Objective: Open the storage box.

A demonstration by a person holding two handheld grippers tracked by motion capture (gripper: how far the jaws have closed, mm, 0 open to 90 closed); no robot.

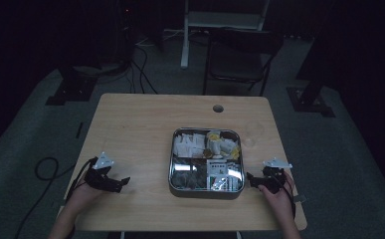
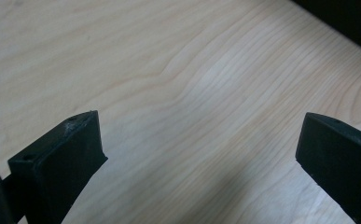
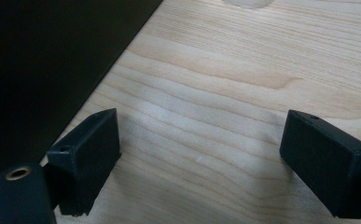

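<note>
Dim light covers a dark room with grey floor, where a pale wooden counter (image 1: pixel 145 129) carries a square metal tray (image 1: pixel 172 164) set right of its middle, toward the near edge. Dividers split the tray into compartments: the far ones hold white sachets (image 1: pixel 187 144) and some yellow-and-white packets (image 1: pixel 222 144), the near left one holds dark wrapped pieces (image 1: pixel 185 177), and the near right one holds printed packets (image 1: pixel 220 174); the labels are too small to read.

Just beside the tray's right wall, near its front corner, sits the right hand-held gripper (image 1: pixel 252 179), held in the person's right hand (image 1: pixel 278 199). Its tips point toward the tray and stop just short of it. In the right gripper view its jaws stand spread wide over bare wood grain, nothing between them, with the counter's edge and dark floor at the left (image 3: pixel 200 154).

Well apart on the other side, the left hand-held gripper (image 1: pixel 123 181) lies low over the counter near the front left, held in the left hand (image 1: pixel 83 194), its tips pointing toward the tray. Its own view shows both jaws parted wide above empty wood (image 2: pixel 201 140).

A round cable hole (image 1: pixel 218 108) sits near the counter's far edge. Beyond it stand a dark chair (image 1: pixel 240 55) and a white frame (image 1: pixel 225 20), with cables (image 1: pixel 140 69) trailing over the floor.
</note>
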